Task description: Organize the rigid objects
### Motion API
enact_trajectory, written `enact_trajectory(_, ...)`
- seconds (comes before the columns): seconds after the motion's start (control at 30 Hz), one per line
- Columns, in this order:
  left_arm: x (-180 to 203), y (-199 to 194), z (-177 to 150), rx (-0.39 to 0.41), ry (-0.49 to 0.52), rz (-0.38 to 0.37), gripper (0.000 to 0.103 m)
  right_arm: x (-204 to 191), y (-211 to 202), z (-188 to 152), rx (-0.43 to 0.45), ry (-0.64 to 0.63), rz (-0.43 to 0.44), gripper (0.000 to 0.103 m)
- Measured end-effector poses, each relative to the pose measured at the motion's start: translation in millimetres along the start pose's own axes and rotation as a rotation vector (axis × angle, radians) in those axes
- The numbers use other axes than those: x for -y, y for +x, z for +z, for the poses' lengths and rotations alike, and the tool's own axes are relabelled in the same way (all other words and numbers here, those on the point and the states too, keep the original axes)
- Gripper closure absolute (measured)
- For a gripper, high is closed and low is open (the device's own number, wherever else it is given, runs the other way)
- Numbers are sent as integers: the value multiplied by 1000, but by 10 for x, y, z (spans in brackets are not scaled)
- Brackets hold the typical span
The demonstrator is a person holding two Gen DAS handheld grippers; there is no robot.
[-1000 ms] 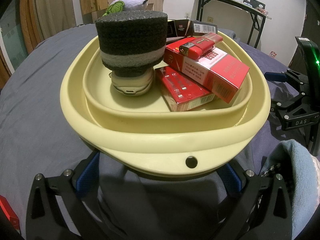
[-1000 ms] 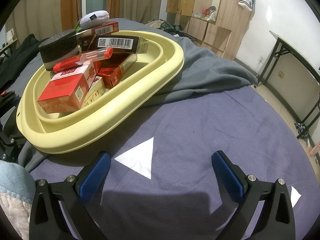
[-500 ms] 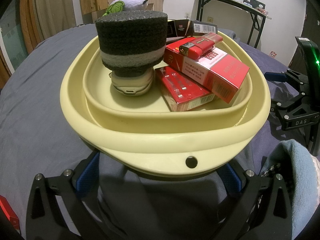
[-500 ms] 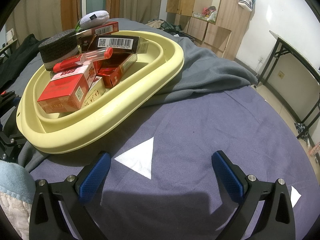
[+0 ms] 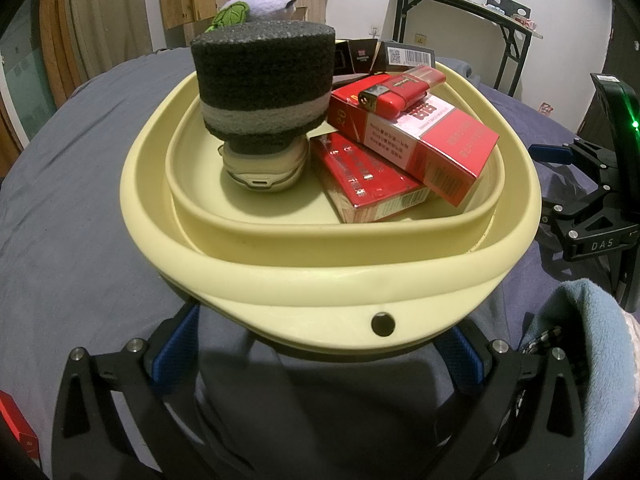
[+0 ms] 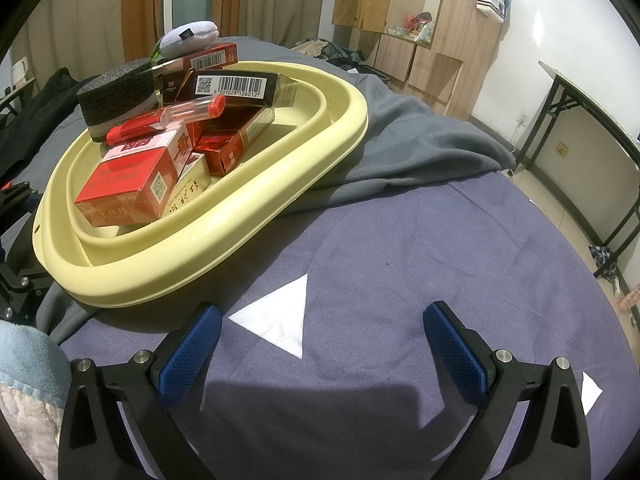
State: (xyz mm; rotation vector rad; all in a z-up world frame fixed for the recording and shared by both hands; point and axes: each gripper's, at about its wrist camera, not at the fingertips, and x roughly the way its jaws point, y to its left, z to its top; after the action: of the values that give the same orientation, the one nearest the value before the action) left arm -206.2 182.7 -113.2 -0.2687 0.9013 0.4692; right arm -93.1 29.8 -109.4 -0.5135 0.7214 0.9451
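Left gripper (image 5: pixel 320 344) sits wide open, its blue pads low at 7 and 5 o'clock, under the near rim of the yellow basin (image 5: pixel 332 276). Inside basin, L to R: black foam block (image 5: pixel 262 88) on a cream case (image 5: pixel 264 170), then red cartons (image 5: pixel 416 140) w/ red lighter (image 5: pixel 402 90) on top at 1 o'clock. Right gripper (image 6: pixel 322 346) also open, over purple cloth (image 6: pixel 440 248), white triangle (image 6: pixel 280 320) between its pads; basin at 10 o'clock, partly on a grey blanket (image 6: pixel 420 140).
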Motion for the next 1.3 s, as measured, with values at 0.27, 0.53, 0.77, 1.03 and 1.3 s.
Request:
enact_trajectory(0.27, 5, 2, 3, 0, 0, 0, 0, 0, -1, -1, 0, 0, 0, 0)
enact_trajectory(0.53, 3, 2, 2, 0, 0, 0, 0, 0, 0, -1, 0, 0, 0, 0)
enact_trajectory(0.77, 0, 1, 1, 0, 0, 0, 0, 0, 0, -1, 0, 0, 0, 0)
enact_trajectory(1.03, 8, 1, 1, 1, 2, 3, 0, -1, 0, 0, 0, 0, 0, 0)
enact_trajectory(1.3, 28, -10, -18, 0, 3, 5, 0, -1, -1, -1, 0, 0, 0, 0)
